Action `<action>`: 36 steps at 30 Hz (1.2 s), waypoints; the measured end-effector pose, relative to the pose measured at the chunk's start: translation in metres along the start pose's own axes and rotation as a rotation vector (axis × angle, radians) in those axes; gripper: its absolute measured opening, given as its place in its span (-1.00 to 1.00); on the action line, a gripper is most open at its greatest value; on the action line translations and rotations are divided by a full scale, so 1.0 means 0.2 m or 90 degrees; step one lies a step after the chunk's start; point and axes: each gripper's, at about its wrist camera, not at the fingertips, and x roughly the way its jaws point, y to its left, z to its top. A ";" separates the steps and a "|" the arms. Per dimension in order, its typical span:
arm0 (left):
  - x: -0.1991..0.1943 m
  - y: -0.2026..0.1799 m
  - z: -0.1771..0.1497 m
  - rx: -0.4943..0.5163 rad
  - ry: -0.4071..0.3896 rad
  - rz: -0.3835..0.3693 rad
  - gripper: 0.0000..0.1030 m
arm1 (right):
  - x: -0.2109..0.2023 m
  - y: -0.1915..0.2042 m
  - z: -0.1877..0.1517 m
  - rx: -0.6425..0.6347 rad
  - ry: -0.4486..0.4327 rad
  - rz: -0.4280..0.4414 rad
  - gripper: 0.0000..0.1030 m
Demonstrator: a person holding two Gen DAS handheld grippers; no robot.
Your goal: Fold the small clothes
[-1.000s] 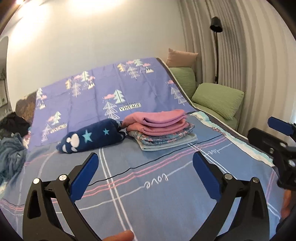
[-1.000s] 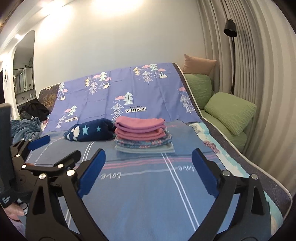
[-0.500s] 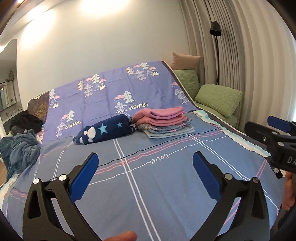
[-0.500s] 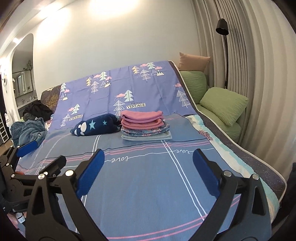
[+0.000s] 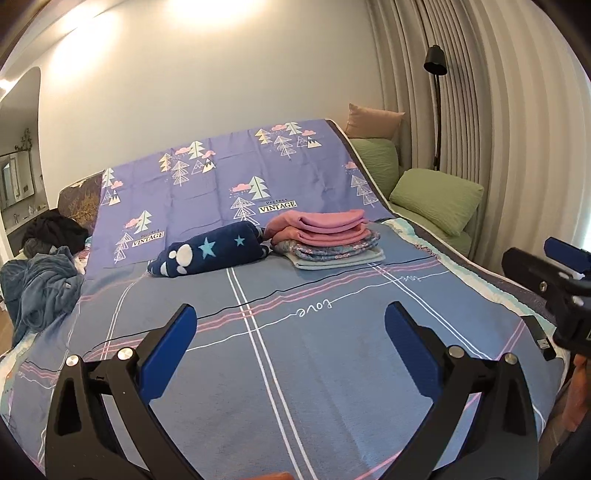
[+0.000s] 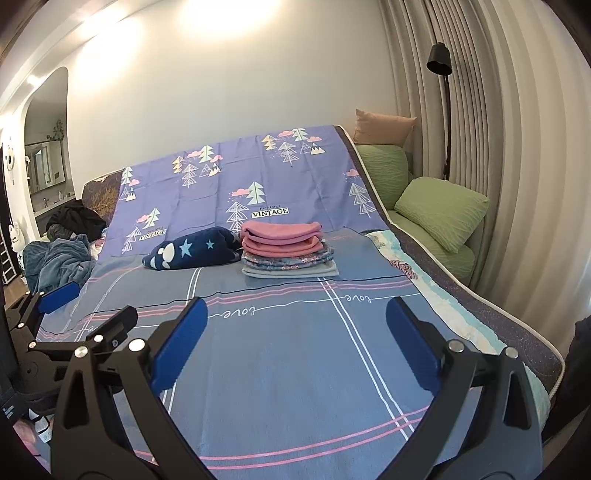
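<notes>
Two black two-finger grippers with blue pads, the left gripper (image 5: pixel 288 347) and right gripper (image 6: pixel 295 345), hang wide open and empty above a blue striped bedsheet (image 5: pixel 314 387). At twelve o'clock, well apart from both, sits a neat stack of folded pink and floral clothes (image 5: pixel 325 238); a navy star-patterned fleece bundle (image 5: pixel 210 254) lies just beside it at nine o'clock.

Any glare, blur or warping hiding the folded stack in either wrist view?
Left wrist view: the folded stack is sharp and evenly lit; glare sits only on the wall; fisheye bends the curtain and darkens the corners. Right wrist view: the stack is just as clear, with the same wall glare and edge warping.
</notes>
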 end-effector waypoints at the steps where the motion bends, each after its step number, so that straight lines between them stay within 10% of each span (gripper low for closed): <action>1: 0.00 -0.01 0.00 0.003 -0.001 0.001 0.97 | 0.00 0.00 0.00 0.000 0.000 0.000 0.92; 36: 0.02 -0.05 -0.04 0.018 0.017 0.012 0.97 | 0.09 0.00 -0.07 0.009 0.044 0.005 0.92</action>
